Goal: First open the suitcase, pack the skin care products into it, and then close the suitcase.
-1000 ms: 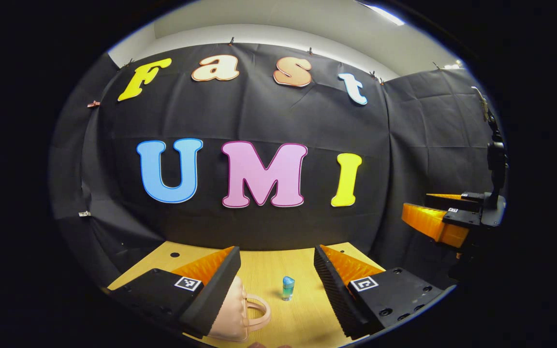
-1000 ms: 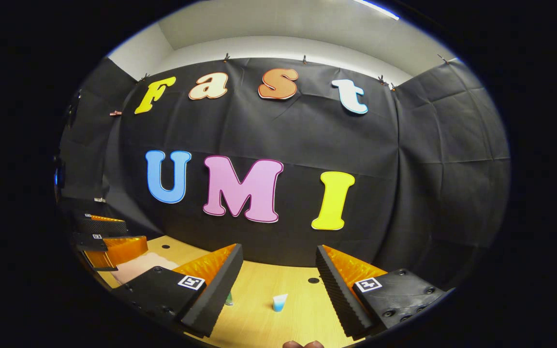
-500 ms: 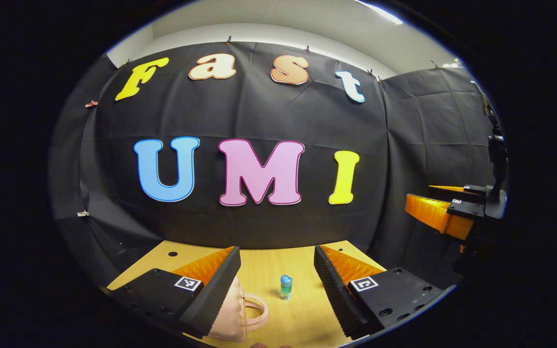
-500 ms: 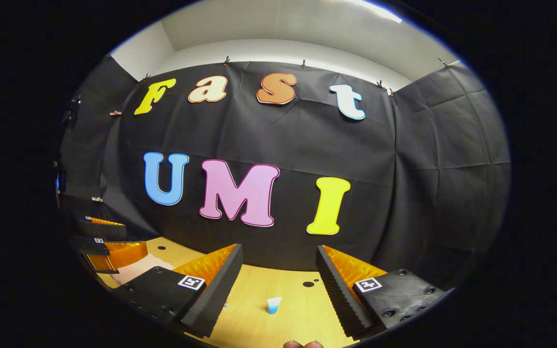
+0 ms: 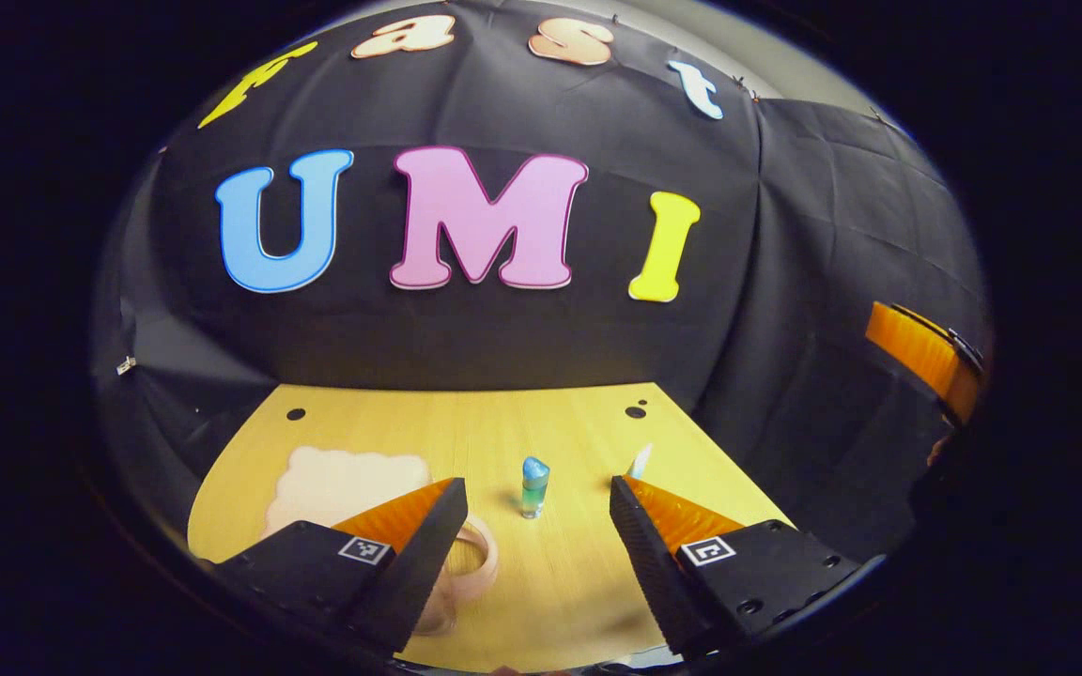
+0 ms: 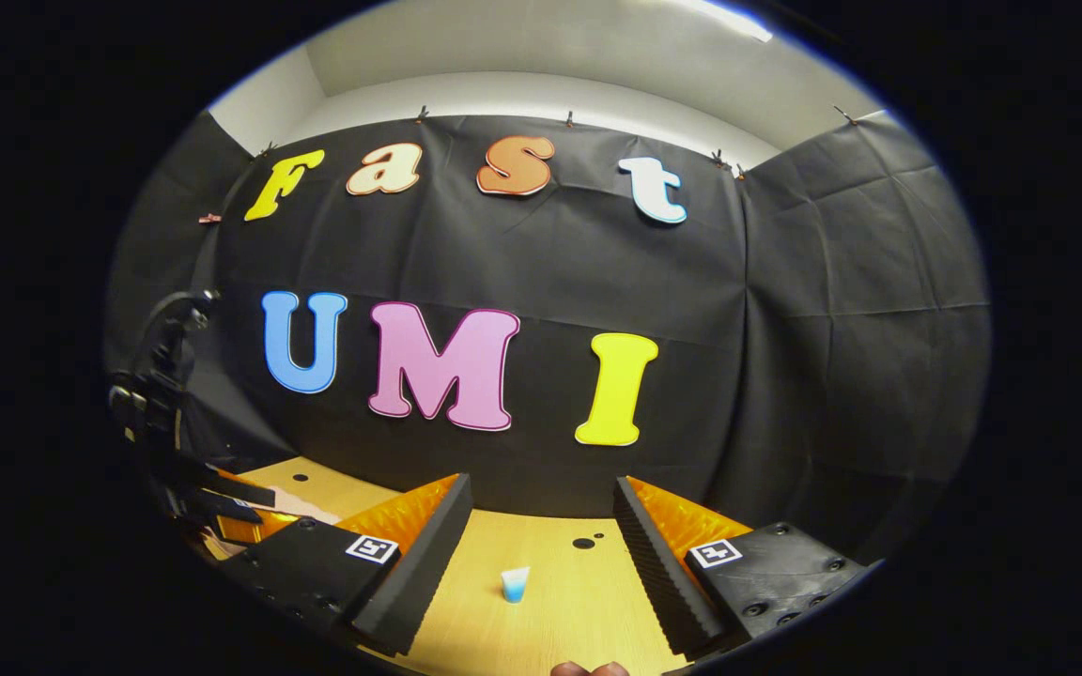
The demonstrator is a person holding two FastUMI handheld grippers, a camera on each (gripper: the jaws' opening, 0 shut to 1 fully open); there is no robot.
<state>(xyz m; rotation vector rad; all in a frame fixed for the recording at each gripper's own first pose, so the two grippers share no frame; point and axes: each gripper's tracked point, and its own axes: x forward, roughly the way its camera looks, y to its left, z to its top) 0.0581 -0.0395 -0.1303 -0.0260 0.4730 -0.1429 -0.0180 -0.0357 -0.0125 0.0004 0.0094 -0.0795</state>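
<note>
Nothing looks packed yet: the small pink scalloped suitcase (image 5: 348, 479) lies closed on the wooden table (image 5: 579, 582), 2 skin care items stand loose, a blue-capped bottle (image 5: 533, 486) and a small blue-white tube (image 6: 514, 584), while the left gripper (image 5: 538, 535) and right gripper (image 6: 542, 540) gape empty above.

Both our grippers hang open, with nothing between their fingers.

In the left gripper view our left gripper (image 5: 537, 540) tilts downward, its two foam-lined fingers (image 5: 424, 545) spread wide apart, and our right gripper (image 5: 921, 352) shows as an orange finger at the far right edge. In the right gripper view our right gripper (image 6: 541, 554) is held more level, fingers equally wide, with our left gripper (image 6: 222, 502) low at the left edge.
</note>
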